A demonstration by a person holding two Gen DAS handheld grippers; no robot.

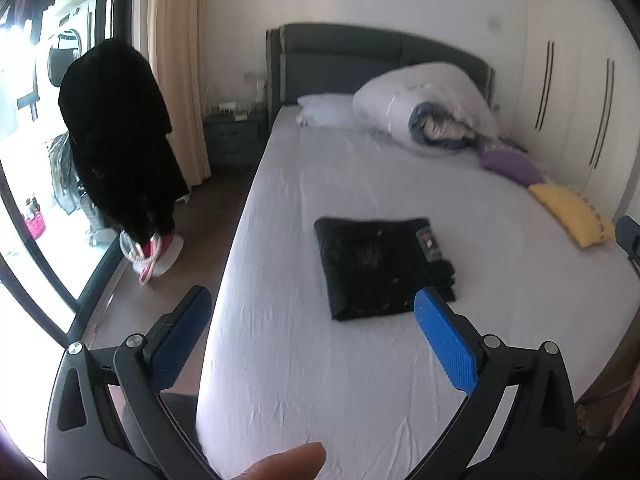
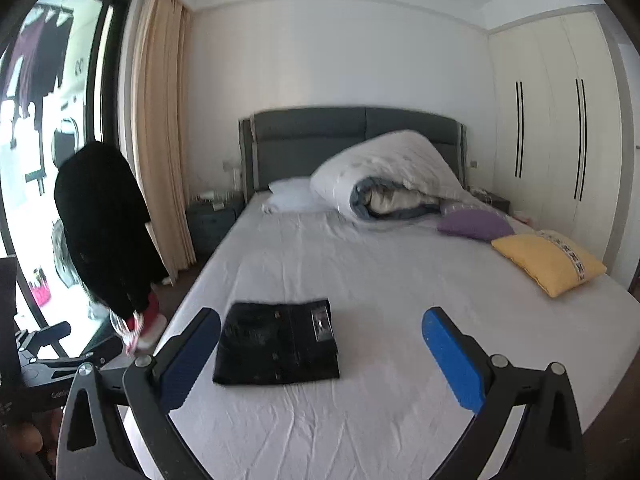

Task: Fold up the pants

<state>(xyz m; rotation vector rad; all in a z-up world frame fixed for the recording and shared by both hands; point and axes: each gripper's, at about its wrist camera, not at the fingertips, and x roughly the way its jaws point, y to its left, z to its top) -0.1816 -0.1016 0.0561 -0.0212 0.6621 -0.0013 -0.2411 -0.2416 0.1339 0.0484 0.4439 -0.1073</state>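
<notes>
bare white sheet (image 2: 400, 300) lies all around the folded black pants (image 2: 276, 344); rolled duvet (image 2: 384, 176) and cushions (purple (image 2: 476, 224), yellow (image 2: 548, 260)) crowd the far right.

1. Folded black pants (image 2: 276, 344): one, on the bed (image 2: 360, 272).
2. Cushions: two, one purple cushion (image 2: 474, 225) and one yellow cushion (image 2: 548, 261).
3. White pillow (image 2: 292, 196): one.
4. Rolled duvet (image 2: 384, 176): one.
5. Tongs: two sets, the left tongs (image 1: 312, 336) and the right tongs (image 2: 320, 356), each with two blue pads.
6. Wardrobe door handles (image 2: 519, 130): two pairs.
7. Nightstands: two, the left nightstand (image 2: 212, 220) and the right nightstand (image 2: 494, 200).
</notes>
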